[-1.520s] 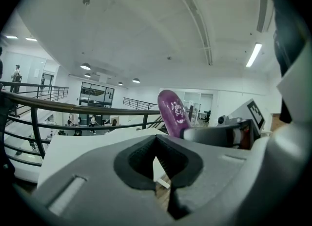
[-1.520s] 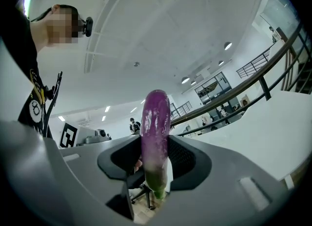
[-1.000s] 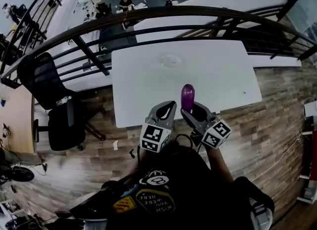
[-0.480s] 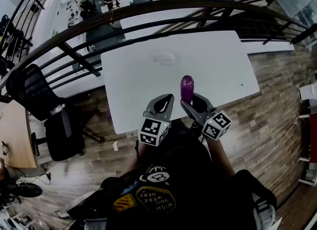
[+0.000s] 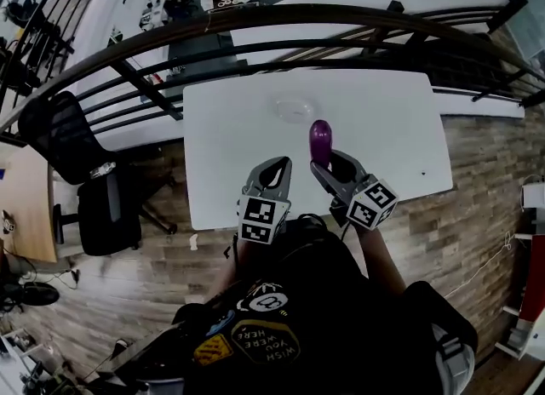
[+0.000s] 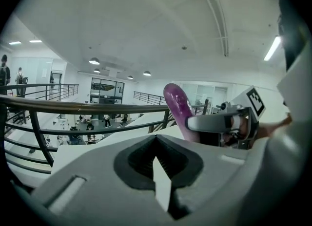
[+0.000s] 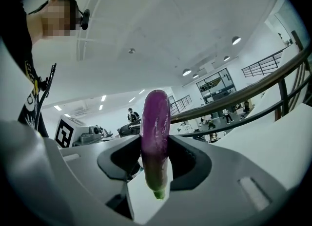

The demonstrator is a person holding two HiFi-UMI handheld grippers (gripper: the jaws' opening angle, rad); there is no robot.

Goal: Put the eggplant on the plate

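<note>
A purple eggplant [image 5: 320, 140] stands upright with its green stem end down, and my right gripper [image 5: 329, 168] is shut on its lower part over the white table [image 5: 230, 155]. In the right gripper view the eggplant [image 7: 156, 132] fills the gap between the jaws of my right gripper [image 7: 155, 160]. A small pale plate [image 5: 295, 110] lies on the table just beyond and left of the eggplant. My left gripper [image 5: 274, 174] hovers beside the right one, shut and holding nothing. Past the left gripper [image 6: 157, 159] in its own view, the eggplant [image 6: 176, 105] shows at the right.
A dark metal railing [image 5: 255, 23] runs along the table's far edge, with a lower floor beyond it. A black office chair [image 5: 81, 180] stands left of the table on the wooden floor. The person's dark torso [image 5: 289, 317] is at the near edge.
Both grippers have moved forward over the table, carrying the eggplant closer to the plate. The grip on the eggplant is unchanged.
</note>
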